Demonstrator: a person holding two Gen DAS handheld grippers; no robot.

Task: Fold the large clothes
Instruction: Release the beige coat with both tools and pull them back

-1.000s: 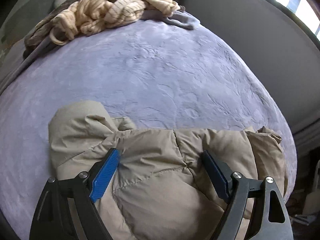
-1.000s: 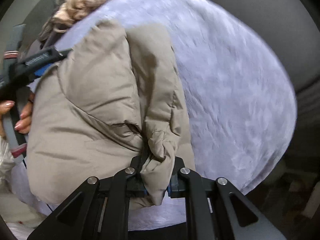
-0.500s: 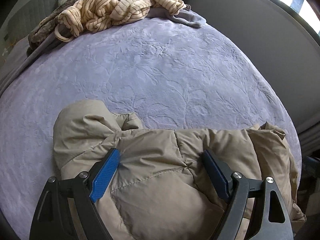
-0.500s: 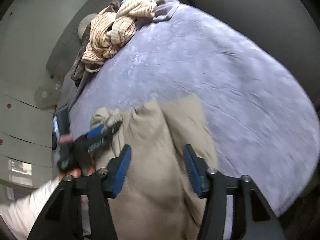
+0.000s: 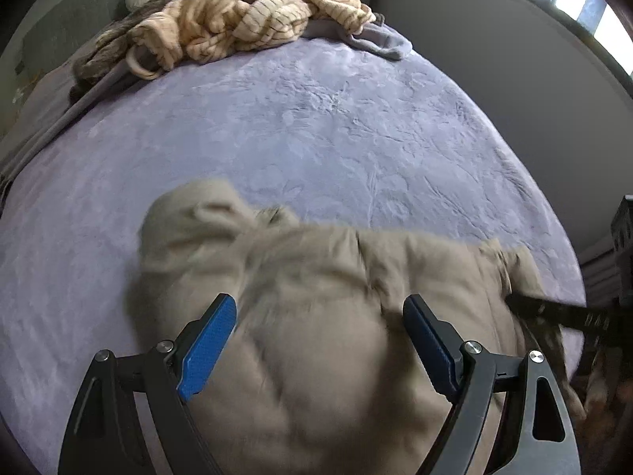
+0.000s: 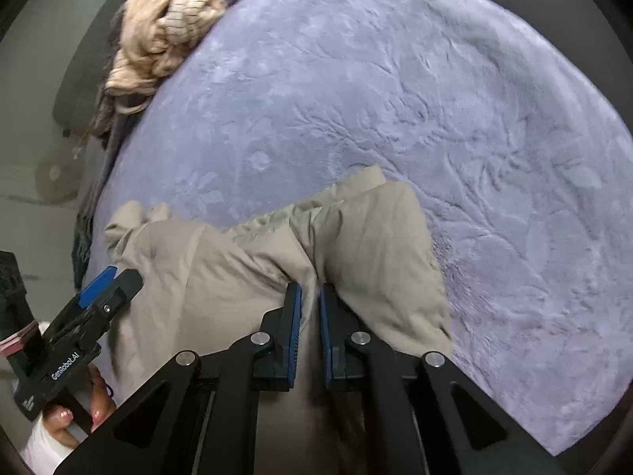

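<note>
A beige padded jacket (image 5: 316,316) lies bunched on the near part of a lavender bed cover (image 5: 316,118). My left gripper (image 5: 320,340) is open, its blue pads wide apart over the jacket's middle, holding nothing. In the right wrist view the jacket (image 6: 376,245) lies folded in thick layers. My right gripper (image 6: 310,328) is nearly closed, its pads pinching a fold of the jacket's fabric. The left gripper (image 6: 103,285) shows at the left there, held by a hand. The right gripper's finger (image 5: 554,312) shows at the right edge of the left wrist view.
A heap of cream striped clothes (image 5: 245,16) and dark and grey garments (image 5: 376,39) lies at the far end of the bed. A grey wall (image 5: 494,47) runs along the right side. The bed's right edge (image 5: 569,237) drops off near the jacket.
My right gripper let go of the jacket, opened, moved over its middle and closed on a fold again. The jacket shifted and is blurred under my open left gripper.
</note>
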